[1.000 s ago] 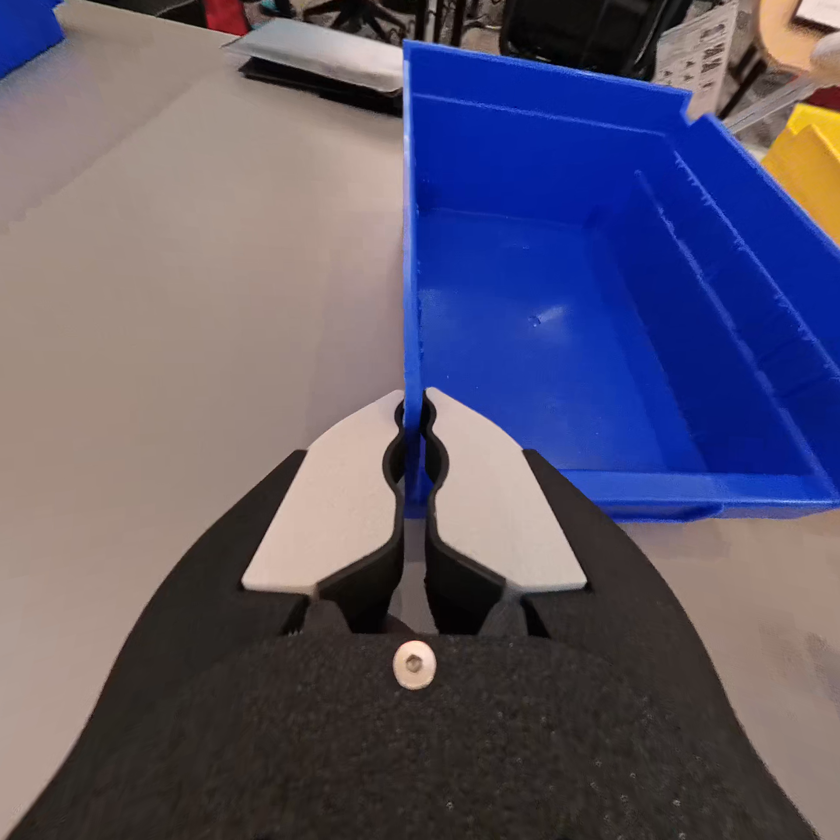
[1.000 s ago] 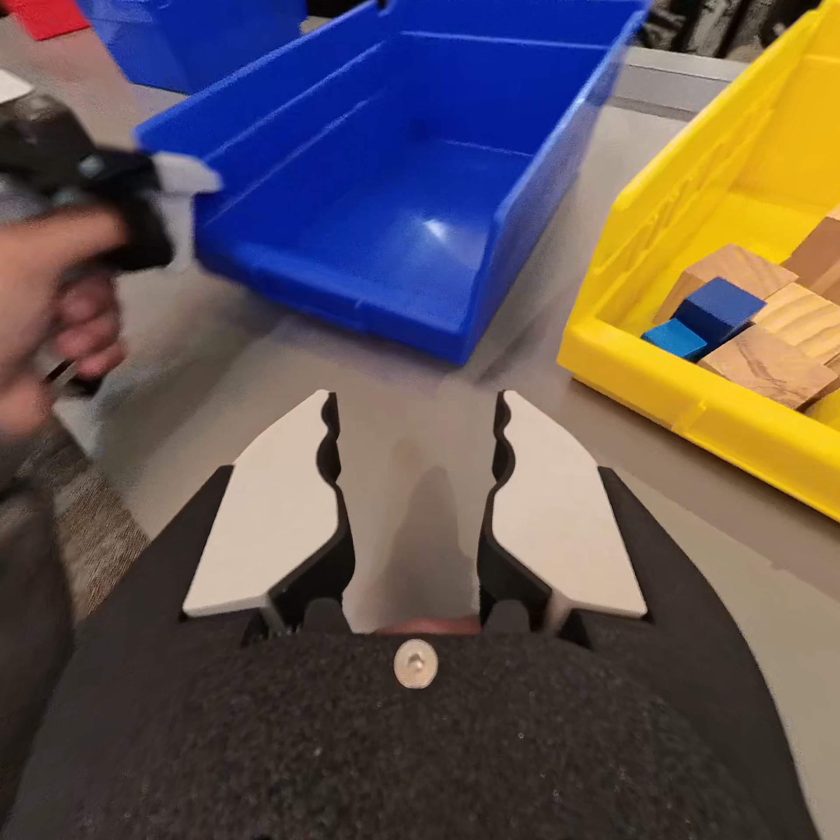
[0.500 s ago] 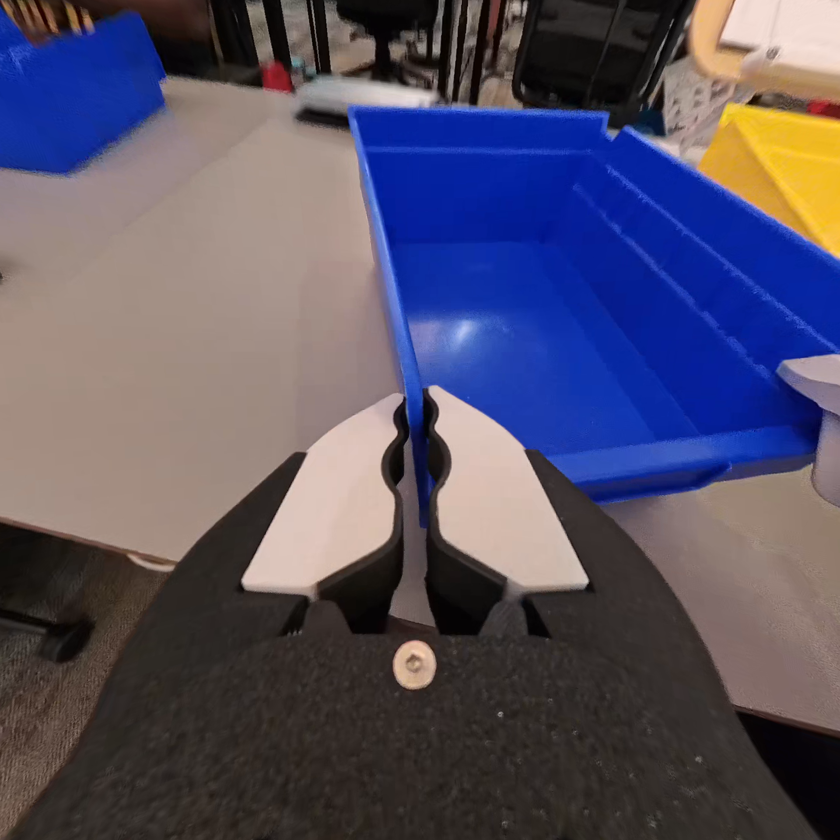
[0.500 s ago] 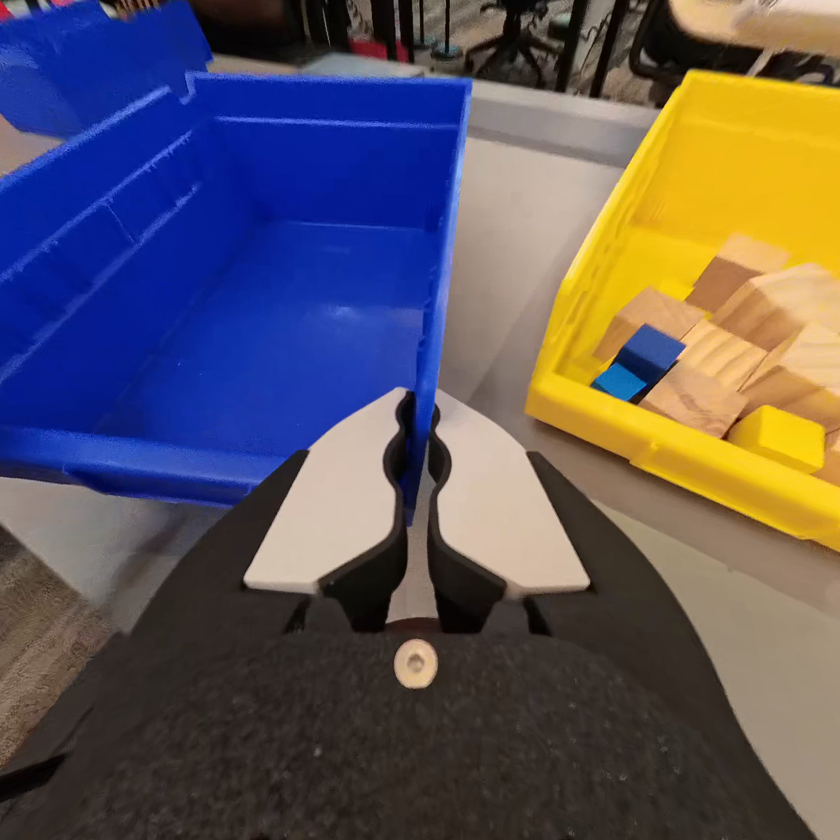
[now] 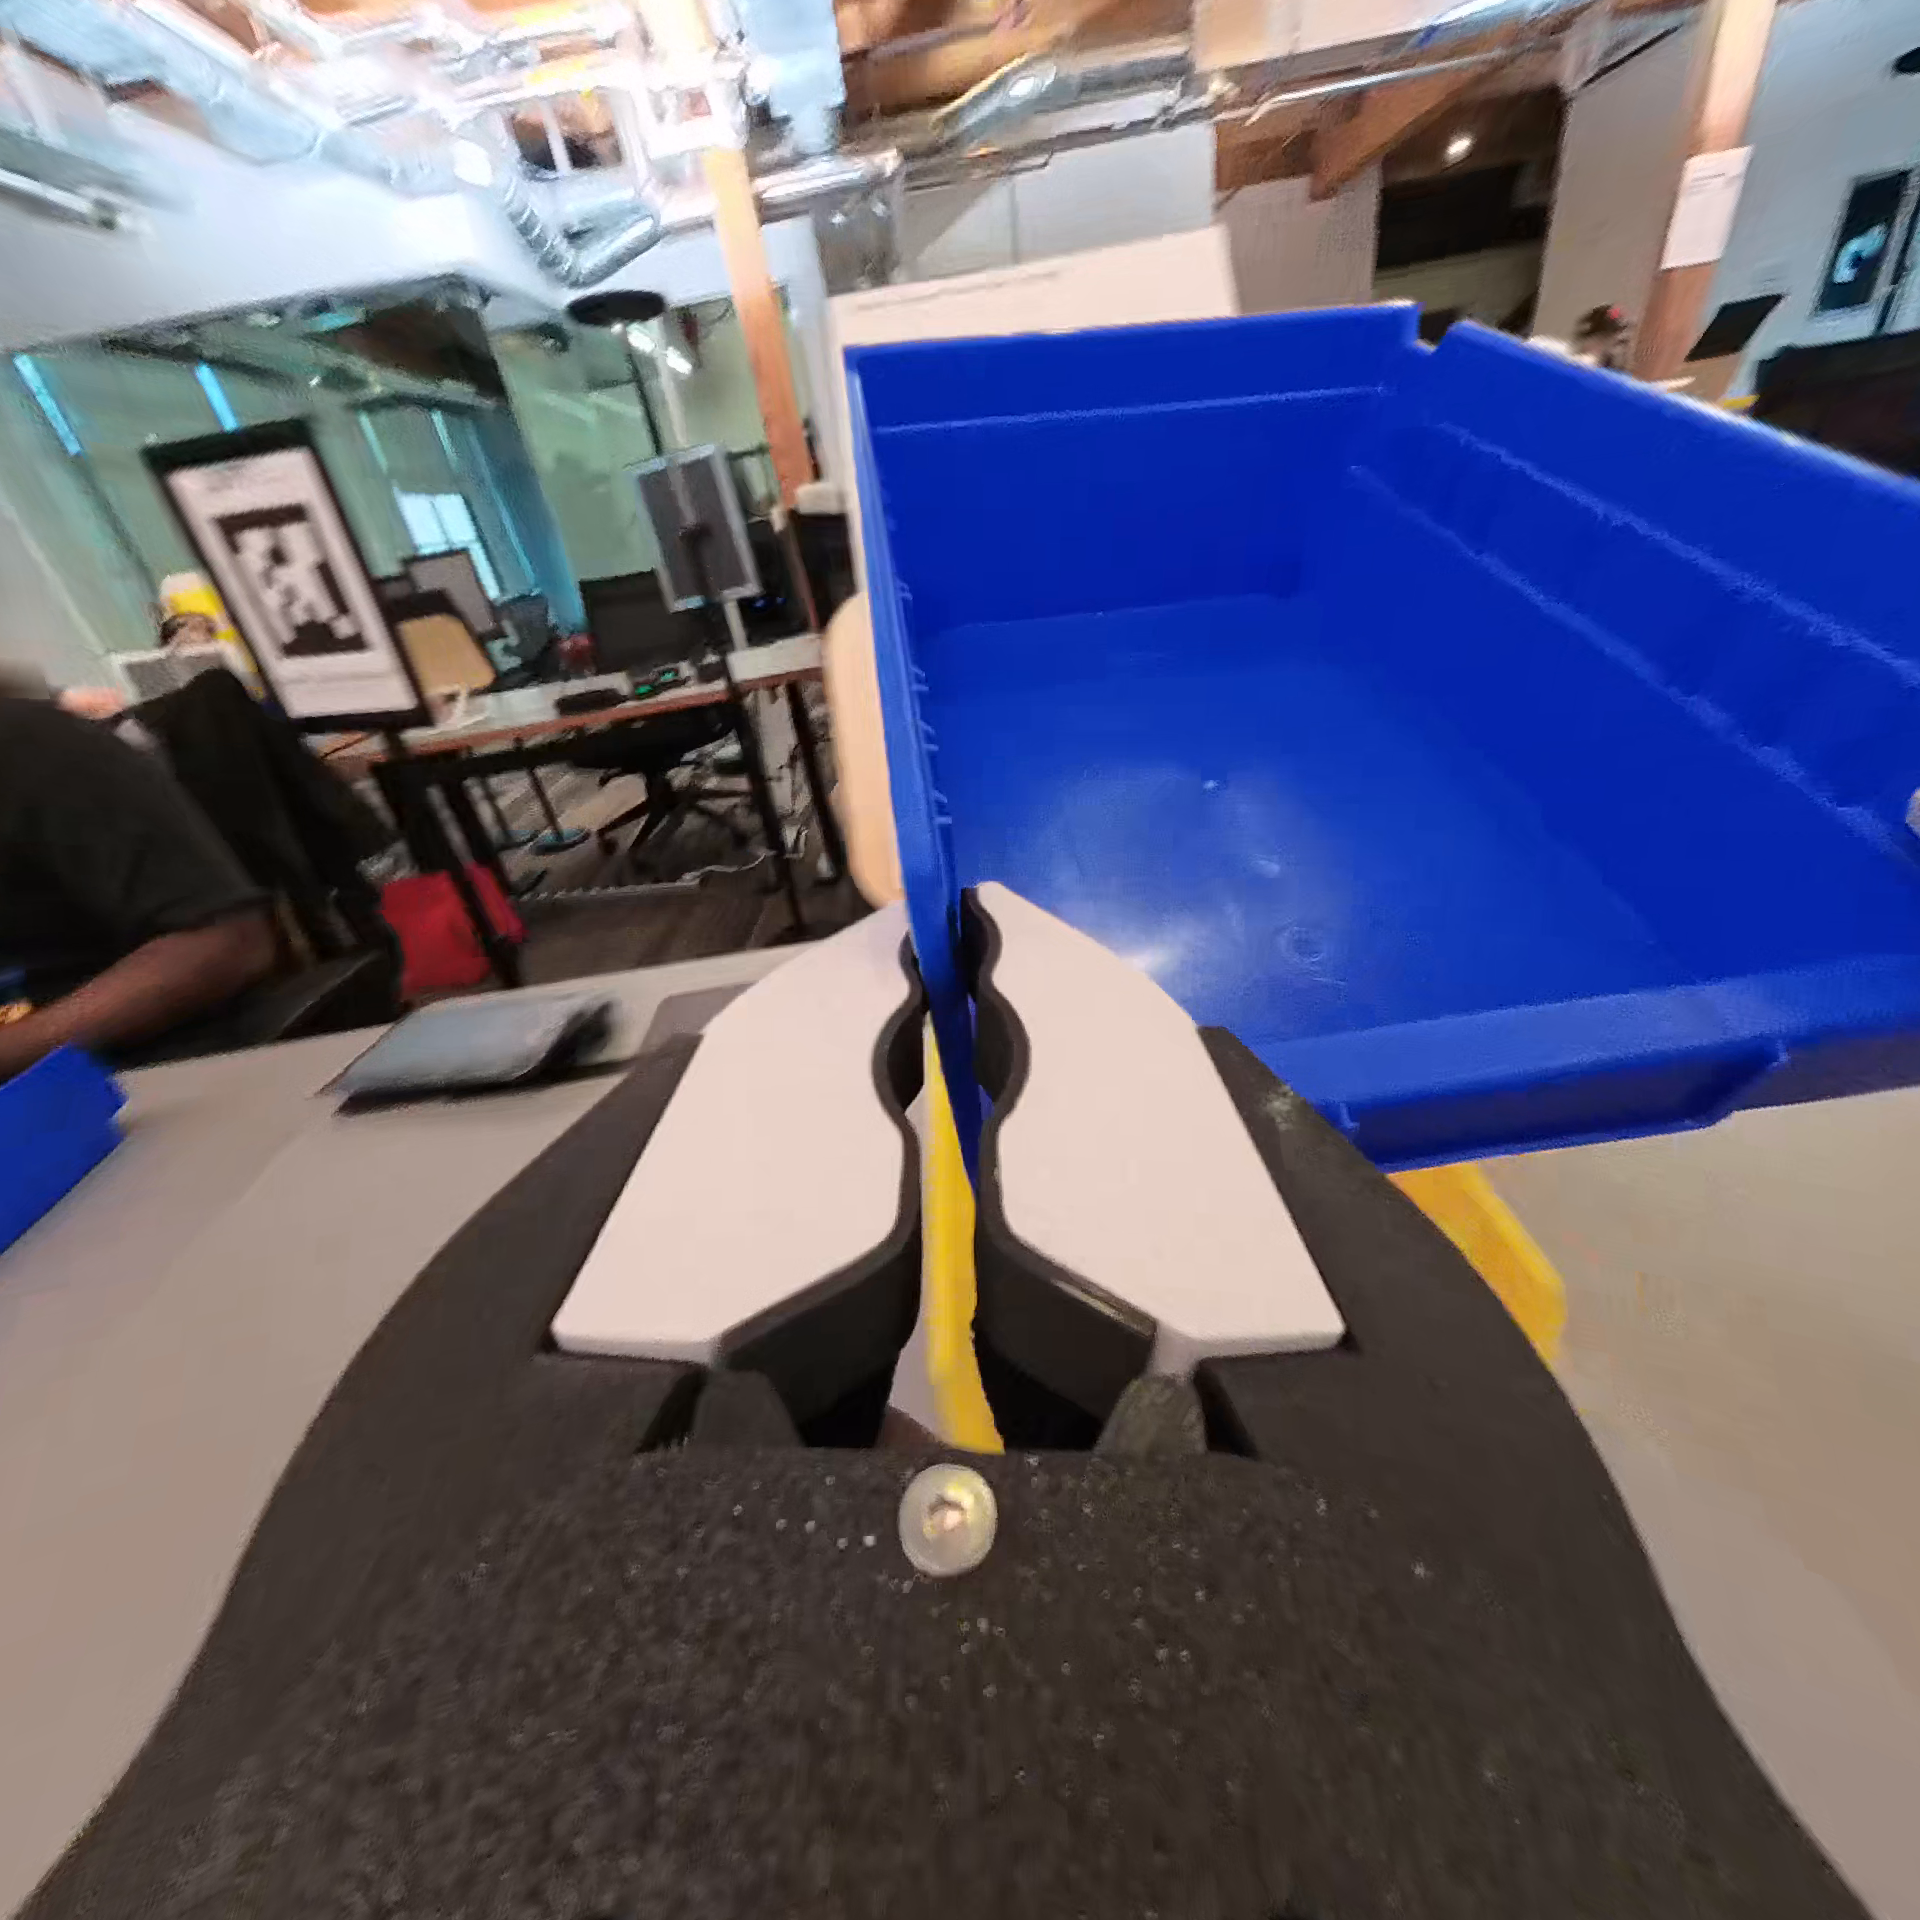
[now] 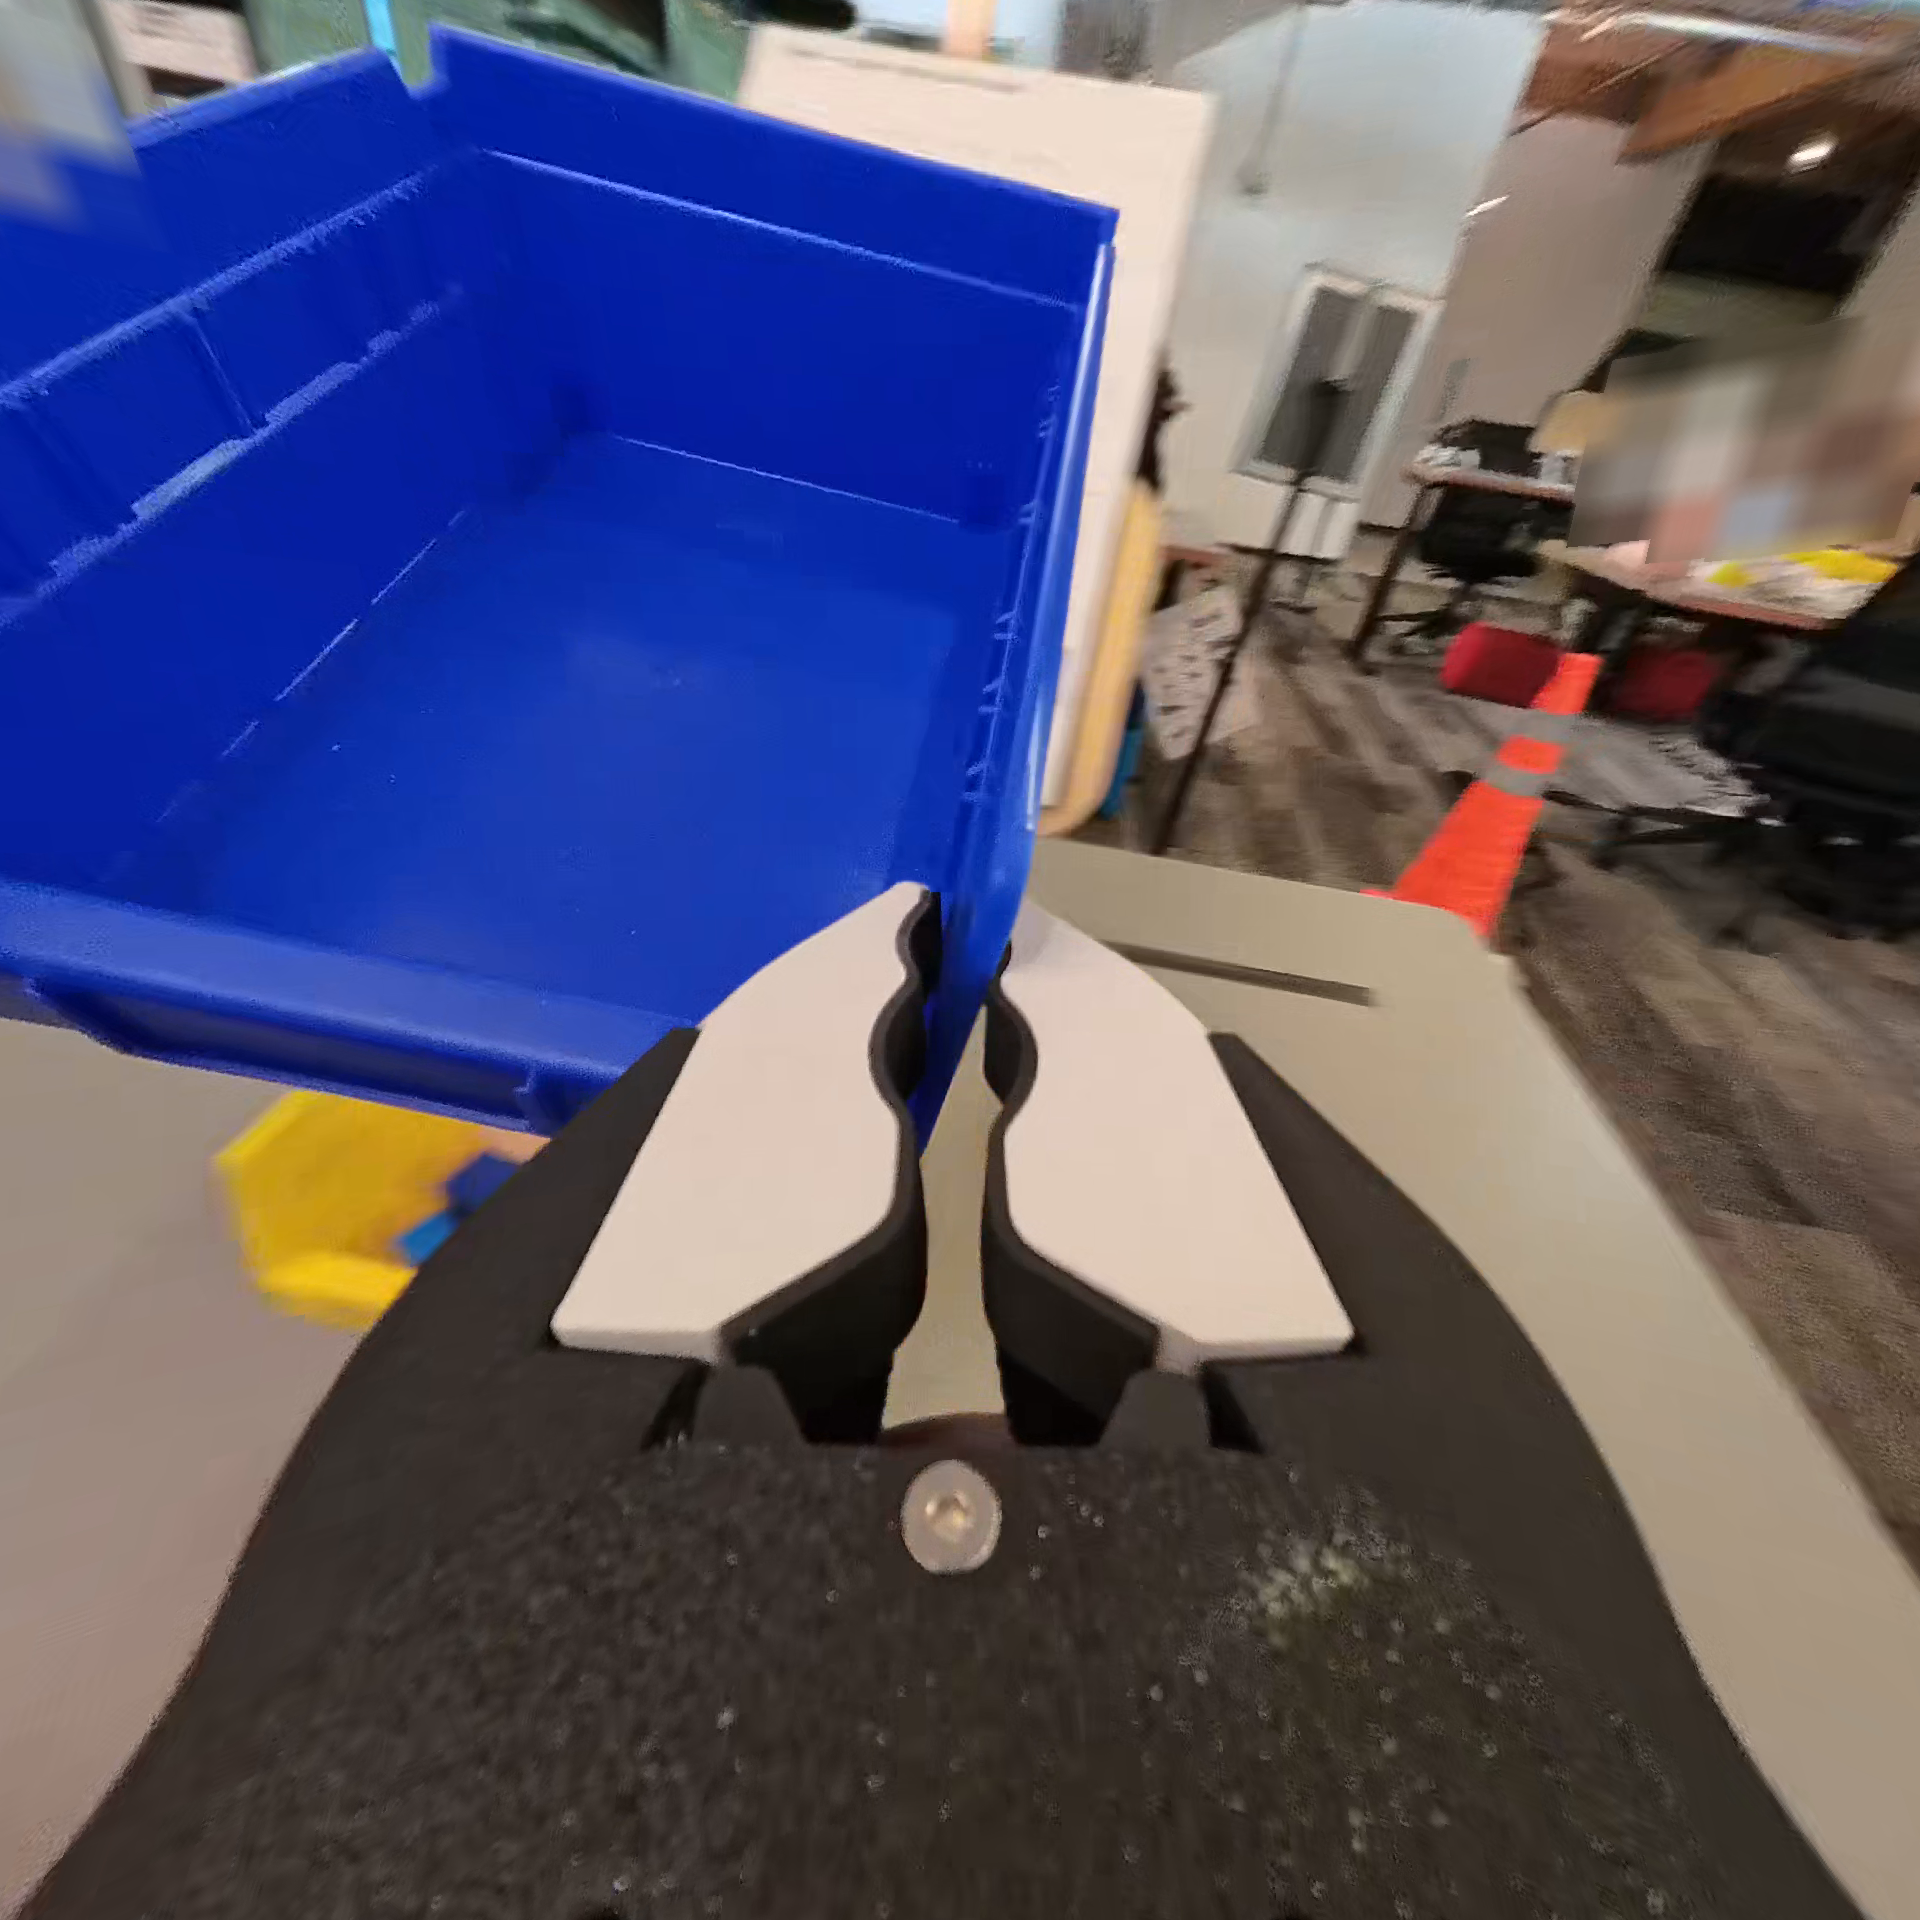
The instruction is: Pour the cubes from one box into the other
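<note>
An empty blue box (image 5: 1351, 779) is held in the air, level with the room behind it. My left gripper (image 5: 940, 914) is shut on the box's left side wall. My right gripper (image 6: 961, 925) is shut on the right side wall of the same blue box (image 6: 571, 675). A yellow box (image 6: 322, 1195) sits on the table below the blue one, mostly hidden by it. A blue cube (image 6: 468, 1195) shows in its corner. A yellow strip of that box (image 5: 1475, 1236) also shows under the blue box in the left wrist view.
The grey table (image 5: 208, 1299) lies below. A dark flat pouch (image 5: 478, 1039) and a second blue box (image 5: 42, 1132) are at its far left. A person's arm (image 5: 104, 977) is beyond. The table's right edge (image 6: 1507, 1039) drops to the floor, with an orange cone (image 6: 1486, 821) there.
My right gripper closed on the blue box's right wall. Both grippers then lifted the box off the table and carried it over the yellow box.
</note>
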Tool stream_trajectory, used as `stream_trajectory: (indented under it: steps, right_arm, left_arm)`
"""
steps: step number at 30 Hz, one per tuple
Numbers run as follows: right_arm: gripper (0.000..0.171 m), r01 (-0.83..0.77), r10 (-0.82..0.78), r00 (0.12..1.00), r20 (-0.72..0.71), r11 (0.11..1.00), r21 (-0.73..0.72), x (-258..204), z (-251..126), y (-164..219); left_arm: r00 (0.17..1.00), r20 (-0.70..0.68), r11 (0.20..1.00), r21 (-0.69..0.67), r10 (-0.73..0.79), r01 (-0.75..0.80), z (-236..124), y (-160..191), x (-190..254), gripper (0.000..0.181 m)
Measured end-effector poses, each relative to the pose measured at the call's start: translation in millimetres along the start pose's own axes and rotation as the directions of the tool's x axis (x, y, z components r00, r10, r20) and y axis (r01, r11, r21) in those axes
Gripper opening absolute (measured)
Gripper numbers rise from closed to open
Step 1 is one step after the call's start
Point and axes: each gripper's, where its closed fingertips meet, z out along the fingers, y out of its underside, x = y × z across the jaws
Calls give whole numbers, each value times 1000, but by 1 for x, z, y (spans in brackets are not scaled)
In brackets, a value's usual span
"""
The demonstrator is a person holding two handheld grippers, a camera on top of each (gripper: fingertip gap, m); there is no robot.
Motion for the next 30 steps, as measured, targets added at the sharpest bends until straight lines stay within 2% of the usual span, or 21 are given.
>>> stream_trajectory:
  steps: [2,5,8,10,13,16,19,22,23,25,27,28,30]
  right_arm:
    - [5,-39,38,998,-56,999,-18,63,-3,13]
    - [2,-202,193,976,-98,975,-90,148,-5,57]
    - [2,-312,292,947,-132,932,-182,214,6,117]
    - [3,-407,365,909,-203,883,-234,252,9,163]
    - [2,-424,362,899,-245,860,-285,283,8,211]
    - [2,-374,311,924,-224,860,-348,286,13,238]
    - [2,-313,256,945,-202,884,-346,286,18,242]
    - [5,-412,331,909,-253,799,-438,286,14,269]
    - [5,-448,377,893,-246,792,-415,285,15,269]
    - [7,-492,435,870,-230,770,-406,284,14,269]
    - [21,-504,438,864,-250,755,-420,291,7,268]
    - [30,-486,404,873,-274,768,-417,298,0,264]
    - [34,-361,244,916,-319,847,-391,314,-18,243]
  left_arm:
    - [999,-53,1000,-11,1,-1,21,-4,62,4]
    - [992,-123,996,-90,16,-27,40,14,156,4]
    - [990,-141,983,-178,22,-47,57,48,234,4]
    - [984,-173,969,-232,41,-81,67,76,282,4]
    - [971,-226,943,-300,76,-144,76,120,326,5]
    - [973,-227,931,-340,53,-130,78,149,338,5]
    - [975,-221,924,-371,5,-89,79,169,339,5]
    - [958,-279,886,-459,-71,-68,69,192,350,7]
    - [953,-293,891,-450,-82,-62,65,193,351,6]
    - [942,-315,903,-429,-120,-28,59,185,349,9]
    - [927,-343,925,-379,-150,9,45,161,336,17]
    - [911,-377,934,-355,-169,26,35,146,327,21]
    - [865,-457,944,-324,-209,57,13,118,298,23]
